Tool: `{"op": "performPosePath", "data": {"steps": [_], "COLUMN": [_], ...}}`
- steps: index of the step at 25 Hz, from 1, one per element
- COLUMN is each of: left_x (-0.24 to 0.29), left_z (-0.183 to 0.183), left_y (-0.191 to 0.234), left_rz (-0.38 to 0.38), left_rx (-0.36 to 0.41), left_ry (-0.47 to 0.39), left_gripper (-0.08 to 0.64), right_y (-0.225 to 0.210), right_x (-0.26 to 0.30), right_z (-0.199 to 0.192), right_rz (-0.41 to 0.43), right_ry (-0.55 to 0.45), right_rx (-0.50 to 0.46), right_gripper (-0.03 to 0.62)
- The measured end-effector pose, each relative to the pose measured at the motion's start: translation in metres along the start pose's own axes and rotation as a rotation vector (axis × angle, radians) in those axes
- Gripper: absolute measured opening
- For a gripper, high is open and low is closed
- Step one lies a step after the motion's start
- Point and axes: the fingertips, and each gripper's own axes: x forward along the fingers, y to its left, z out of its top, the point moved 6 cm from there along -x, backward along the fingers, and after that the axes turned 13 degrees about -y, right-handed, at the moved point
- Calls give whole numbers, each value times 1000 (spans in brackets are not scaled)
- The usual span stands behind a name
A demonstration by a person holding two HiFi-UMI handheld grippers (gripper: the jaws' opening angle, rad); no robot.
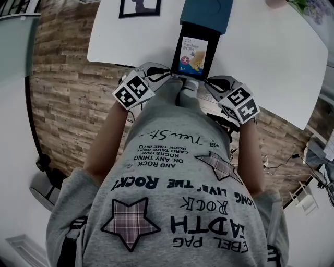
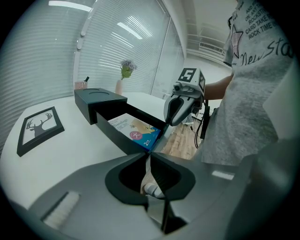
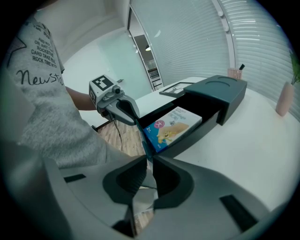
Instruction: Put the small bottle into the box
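Note:
A small pale bottle (image 1: 189, 86) hangs between my two grippers, just off the white table's near edge. My left gripper (image 1: 175, 78) is shut on its white-capped end (image 2: 152, 189). My right gripper (image 1: 205, 82) is shut on the other, clear and shiny end (image 3: 143, 197). Straight ahead lies the black box (image 1: 177, 47), its tray slid out toward me from a dark sleeve (image 1: 206, 13). A blue and white carton (image 1: 193, 55) fills the tray's floor. In the left gripper view the tray wall (image 2: 112, 133) and carton (image 2: 136, 131) lie just beyond the jaws. In the right gripper view the carton (image 3: 171, 126) does.
A framed deer picture (image 2: 40, 126) lies on the white table (image 1: 271, 68) left of the box. A vase with flowers (image 2: 124, 77) and a pink cup (image 2: 80, 85) stand at the far edge. Wooden floor (image 1: 68, 99) and cables (image 1: 282, 164) lie below.

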Motion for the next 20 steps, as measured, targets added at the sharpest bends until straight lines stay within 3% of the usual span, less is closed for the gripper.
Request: {"op": "performPosePath", "data": {"steps": [20], "left_x": [-4], "left_z": [6], "left_y": [1], "left_rz": [1], "left_rx": [7], "left_ry": [-7], "left_gripper": [37], "right_y": [-1], "right_x": [-2], "right_z": [7], "right_rz": [-28], "right_ry": [-38], "right_rx": [13], "right_gripper": [43]}}
